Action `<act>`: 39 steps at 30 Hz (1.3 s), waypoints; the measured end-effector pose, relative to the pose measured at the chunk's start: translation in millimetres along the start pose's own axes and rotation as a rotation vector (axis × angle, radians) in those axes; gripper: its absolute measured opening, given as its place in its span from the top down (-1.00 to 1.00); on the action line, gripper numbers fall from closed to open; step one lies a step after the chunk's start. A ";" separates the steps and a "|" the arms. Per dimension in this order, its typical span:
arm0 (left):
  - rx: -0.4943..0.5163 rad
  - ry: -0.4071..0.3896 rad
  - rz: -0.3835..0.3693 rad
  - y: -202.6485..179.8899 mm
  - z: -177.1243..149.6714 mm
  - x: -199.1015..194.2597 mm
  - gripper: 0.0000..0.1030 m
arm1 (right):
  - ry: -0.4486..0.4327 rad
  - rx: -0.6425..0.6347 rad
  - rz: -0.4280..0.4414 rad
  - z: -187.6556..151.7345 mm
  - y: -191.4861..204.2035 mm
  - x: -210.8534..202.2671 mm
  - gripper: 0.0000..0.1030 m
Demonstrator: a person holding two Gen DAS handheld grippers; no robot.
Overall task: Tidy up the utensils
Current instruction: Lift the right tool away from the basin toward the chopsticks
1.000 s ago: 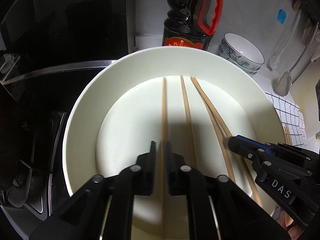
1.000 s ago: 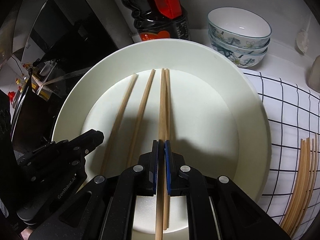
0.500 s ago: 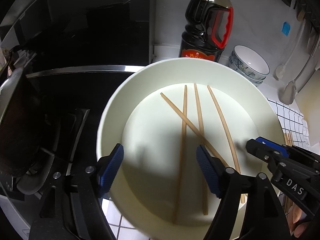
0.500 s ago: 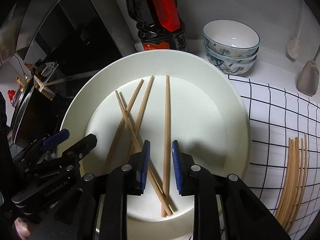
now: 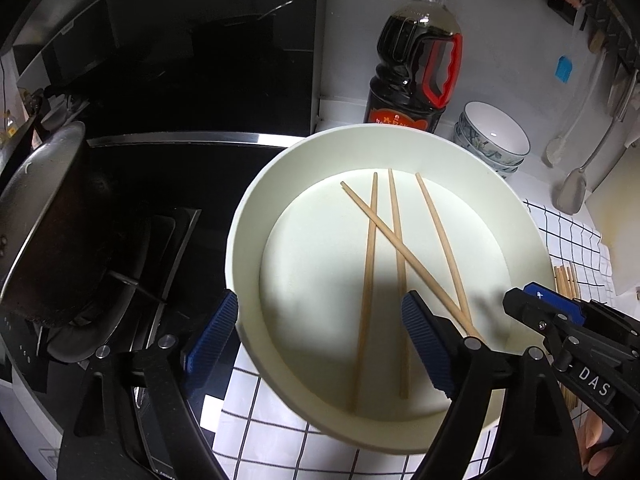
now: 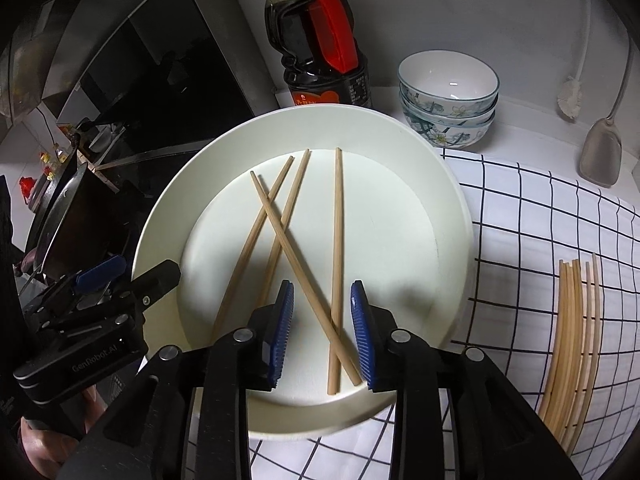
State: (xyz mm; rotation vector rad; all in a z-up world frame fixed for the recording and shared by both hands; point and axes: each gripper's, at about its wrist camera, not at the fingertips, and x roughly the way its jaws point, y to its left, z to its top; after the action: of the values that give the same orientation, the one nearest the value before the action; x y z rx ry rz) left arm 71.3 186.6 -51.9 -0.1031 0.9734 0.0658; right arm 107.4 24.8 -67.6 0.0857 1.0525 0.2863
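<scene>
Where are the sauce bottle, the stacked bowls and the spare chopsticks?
sauce bottle (image 6: 320, 68), right wrist view, on its red handle.
stacked bowls (image 6: 448, 76), right wrist view, inside the top bowl.
spare chopsticks (image 6: 568, 340), right wrist view, mid-bundle on the cloth.

The spare chopsticks (image 5: 565, 280) lie mostly hidden behind the plate (image 5: 256, 216); the bottle (image 6: 320, 40) top is cropped.

Both tools (image 5: 320, 344) (image 6: 322, 330) opening, empty
</scene>
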 end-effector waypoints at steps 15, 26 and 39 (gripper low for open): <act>0.004 -0.033 0.012 -8.5 -8.0 -31.6 -0.79 | -0.043 -0.019 -0.006 -14.5 -0.4 -33.7 0.14; 0.020 -0.059 0.020 -20.1 -17.2 -52.0 -0.84 | -0.073 -0.029 0.000 -28.6 -2.3 -55.7 -0.28; 0.046 -0.069 0.020 -50.7 -31.0 -67.7 -0.87 | -0.076 -0.004 -0.036 -53.4 -31.4 -77.8 -0.42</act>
State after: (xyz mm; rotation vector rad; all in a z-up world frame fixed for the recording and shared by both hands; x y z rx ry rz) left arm 13.0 132.0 -10.3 -0.0485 0.9067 0.0655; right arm 31.3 -30.2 -34.9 0.0730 0.9774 0.2505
